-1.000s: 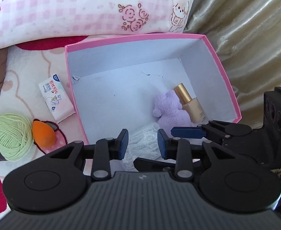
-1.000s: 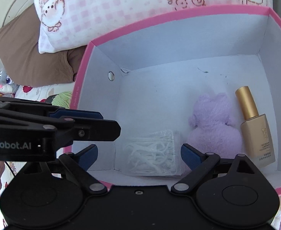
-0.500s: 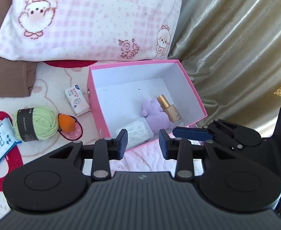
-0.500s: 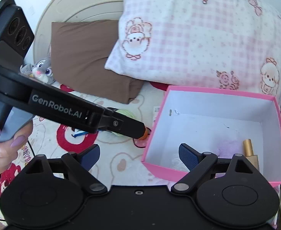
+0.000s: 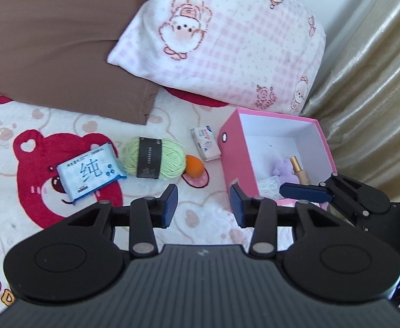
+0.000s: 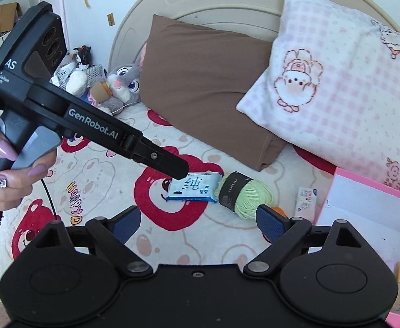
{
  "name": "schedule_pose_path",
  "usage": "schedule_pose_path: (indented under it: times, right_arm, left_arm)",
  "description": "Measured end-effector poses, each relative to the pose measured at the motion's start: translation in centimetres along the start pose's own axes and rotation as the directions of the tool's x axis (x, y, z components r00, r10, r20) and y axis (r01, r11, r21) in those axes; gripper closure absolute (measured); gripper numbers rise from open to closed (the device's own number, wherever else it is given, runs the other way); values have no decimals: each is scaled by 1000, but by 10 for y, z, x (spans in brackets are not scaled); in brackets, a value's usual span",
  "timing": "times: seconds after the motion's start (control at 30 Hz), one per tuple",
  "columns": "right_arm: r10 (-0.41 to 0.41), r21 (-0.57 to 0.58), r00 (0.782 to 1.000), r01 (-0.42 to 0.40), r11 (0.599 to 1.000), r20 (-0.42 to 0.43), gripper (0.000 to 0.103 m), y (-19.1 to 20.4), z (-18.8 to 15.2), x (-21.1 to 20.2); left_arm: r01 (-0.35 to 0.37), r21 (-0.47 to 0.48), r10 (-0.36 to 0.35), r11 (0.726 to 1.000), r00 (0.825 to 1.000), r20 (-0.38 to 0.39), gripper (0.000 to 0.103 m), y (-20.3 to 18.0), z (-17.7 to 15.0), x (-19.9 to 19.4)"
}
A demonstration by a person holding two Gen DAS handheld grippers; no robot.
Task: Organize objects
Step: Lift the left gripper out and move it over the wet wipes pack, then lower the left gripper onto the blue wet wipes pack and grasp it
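A pink box (image 5: pixel 235 158) stands on the bed at the right; inside are a purple plush (image 5: pixel 283 168), a gold-capped bottle (image 5: pixel 299 170) and a white packet (image 5: pixel 268 184). Left of it lie a small tissue pack (image 5: pixel 206 143), an orange sponge (image 5: pixel 194 166), a green yarn ball (image 5: pixel 153 158) and a blue wipes pack (image 5: pixel 92 172). My left gripper (image 5: pixel 204 209) is open and empty, above the blanket before the box. My right gripper (image 6: pixel 198 222) is open and empty, above the blanket near the yarn (image 6: pixel 245 194) and wipes (image 6: pixel 193 187).
A brown pillow (image 5: pixel 63 41) and a pink checked pillow (image 5: pixel 227 41) lie behind the objects. A gold curtain (image 5: pixel 369 82) hangs right of the box. Plush toys (image 6: pixel 120 82) sit by the headboard. The left gripper's body (image 6: pixel 90 125) crosses the right wrist view.
Both grippers have pulled back and up from the box and swung left. The box now looks small at the right, and the yarn, sponge and packs have come into view.
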State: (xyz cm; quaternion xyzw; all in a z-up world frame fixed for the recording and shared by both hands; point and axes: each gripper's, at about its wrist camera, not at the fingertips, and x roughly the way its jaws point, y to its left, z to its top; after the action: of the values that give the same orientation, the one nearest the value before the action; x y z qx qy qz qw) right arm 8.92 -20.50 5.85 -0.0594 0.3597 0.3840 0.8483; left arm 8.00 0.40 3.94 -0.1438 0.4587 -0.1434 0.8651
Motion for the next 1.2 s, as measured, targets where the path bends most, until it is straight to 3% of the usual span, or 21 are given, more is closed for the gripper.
schedule_pose_path:
  times: [0.23, 0.53, 0.67, 0.87, 1.2]
  right_arm:
    - [54, 3, 999, -54, 999, -5, 9, 18, 11, 50]
    - [50, 1, 998, -50, 999, 42, 10, 29, 3, 134]
    - [20, -18, 998, -19, 1000, 61, 12, 30, -7, 166]
    - [-7, 14, 1000, 7, 1000, 23, 29, 24, -14, 213]
    - [-161, -32, 987, 161, 986, -4, 32, 24, -18, 263]
  left_arm:
    - [-70, -50, 74, 996, 994, 77, 55, 53, 0, -2]
    - [-117, -127, 126, 985, 990, 66, 55, 107, -12, 28]
    - [-107, -152, 123, 982, 988, 96, 54, 130, -17, 44]
    - [-111, -215, 128, 970, 990, 65, 54, 167, -22, 82]
    - [-137, -241, 150, 961, 988, 36, 54, 203, -26, 126]
